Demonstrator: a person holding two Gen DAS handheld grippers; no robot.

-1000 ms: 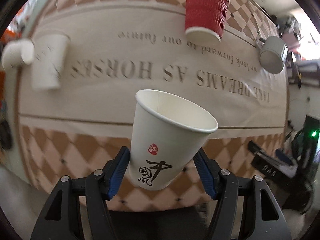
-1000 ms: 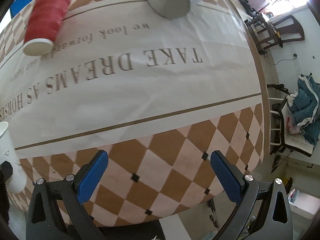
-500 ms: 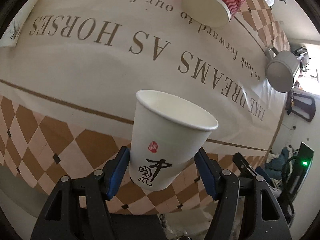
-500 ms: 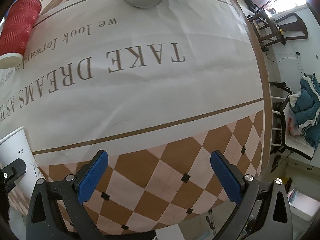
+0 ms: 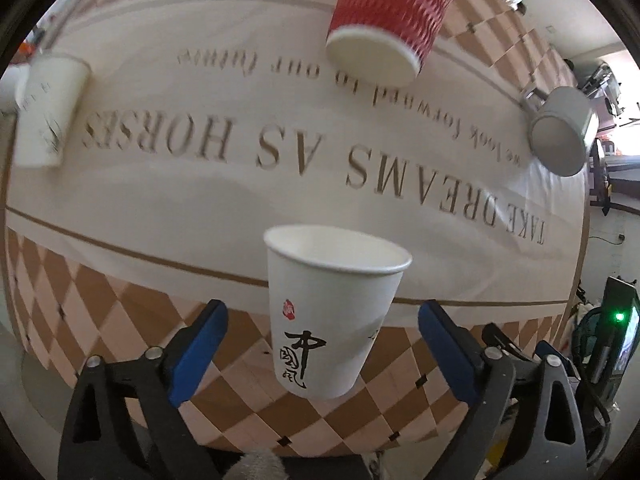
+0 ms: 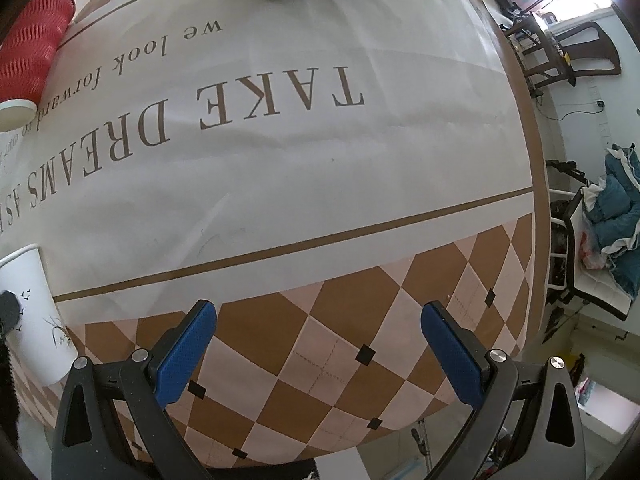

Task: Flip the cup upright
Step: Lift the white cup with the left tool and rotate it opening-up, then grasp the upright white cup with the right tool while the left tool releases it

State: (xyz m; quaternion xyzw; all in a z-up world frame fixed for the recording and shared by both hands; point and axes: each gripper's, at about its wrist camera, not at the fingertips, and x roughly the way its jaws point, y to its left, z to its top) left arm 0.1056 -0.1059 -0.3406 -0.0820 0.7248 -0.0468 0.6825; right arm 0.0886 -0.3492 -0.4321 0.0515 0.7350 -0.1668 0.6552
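Jaws of the left gripper (image 5: 322, 334) are standing apart, the white cup (image 5: 330, 312) sitting upright between them, untouched. Right gripper (image 6: 318, 336) is gaping, empty. Backing straight out is looking safest; beyond, the red cup (image 5: 390, 20) is lying tipped.

Tablecloth (image 6: 360, 168): roughly "TAKE DREAMS AS HORSES"
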